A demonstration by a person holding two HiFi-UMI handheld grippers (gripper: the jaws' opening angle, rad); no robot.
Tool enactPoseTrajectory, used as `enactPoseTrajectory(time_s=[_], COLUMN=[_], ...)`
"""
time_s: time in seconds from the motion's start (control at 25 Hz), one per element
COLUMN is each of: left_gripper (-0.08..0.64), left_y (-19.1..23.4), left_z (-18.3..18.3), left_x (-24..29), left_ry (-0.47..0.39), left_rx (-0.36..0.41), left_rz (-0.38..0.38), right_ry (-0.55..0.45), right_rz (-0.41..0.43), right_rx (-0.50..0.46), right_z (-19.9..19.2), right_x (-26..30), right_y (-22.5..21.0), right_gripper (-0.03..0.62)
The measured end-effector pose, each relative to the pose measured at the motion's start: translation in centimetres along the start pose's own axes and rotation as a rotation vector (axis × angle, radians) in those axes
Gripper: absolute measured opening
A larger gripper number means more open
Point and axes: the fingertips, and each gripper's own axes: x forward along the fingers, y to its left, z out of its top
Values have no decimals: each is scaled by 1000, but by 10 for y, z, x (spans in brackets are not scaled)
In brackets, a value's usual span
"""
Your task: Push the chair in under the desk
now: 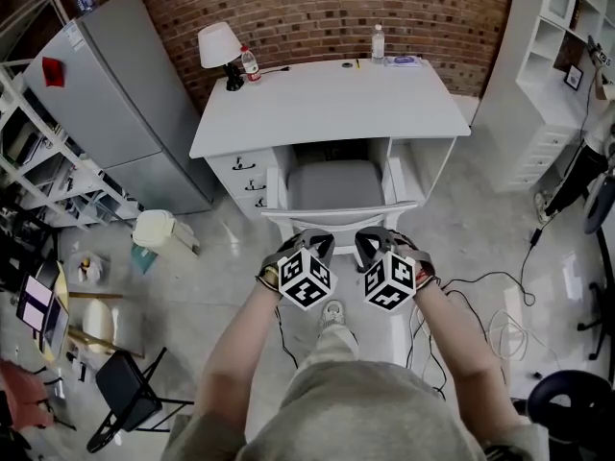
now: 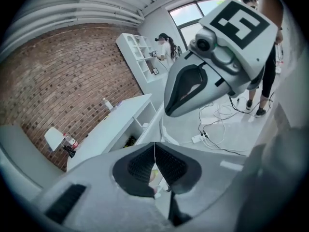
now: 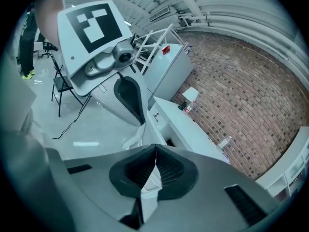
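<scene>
Chair [image 1: 335, 185] under desk [image 1: 327, 99], beyond left tongs [image 1: 315, 238], right tongs [image 1: 375, 237]

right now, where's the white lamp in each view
Head view: lamp upper left of centre, at the back left corner of the desk, against the brick wall.
Left gripper view: lamp at the far left, low, at the lower-left end of the desk.
Right gripper view: lamp just right of centre, on the desk.
Shared landmark: the brick wall behind the lamp.
</scene>
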Motion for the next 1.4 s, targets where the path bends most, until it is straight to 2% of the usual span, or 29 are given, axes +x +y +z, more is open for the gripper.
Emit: enactPoseTrajectory(time_s=[0.16,0.56,0.88,1.12,1.4], left_gripper=[11,11,9,9,11], left_y=[-7,-33,-40,-52,-59], left_z=[5,17,35,48,53], left_x=[-12,-37,-62,-78,-99], left_ry=[-39,-133,-221,-284,-323], left_rx=[-95,-308,-465,-535,-582], left_rz=[52,117,197,227,264], right_ry=[-33,-94,-178,-221,-260], right_rz=[-30,-89,-167,-198,-180], right_rx=[62,205,348,440,575], right_z=[3,5,9,10,7], right_x=[-18,-59,-93,-115,-133], right_y=[4,20,12,12,23], right_gripper=[8,8,8,8,8])
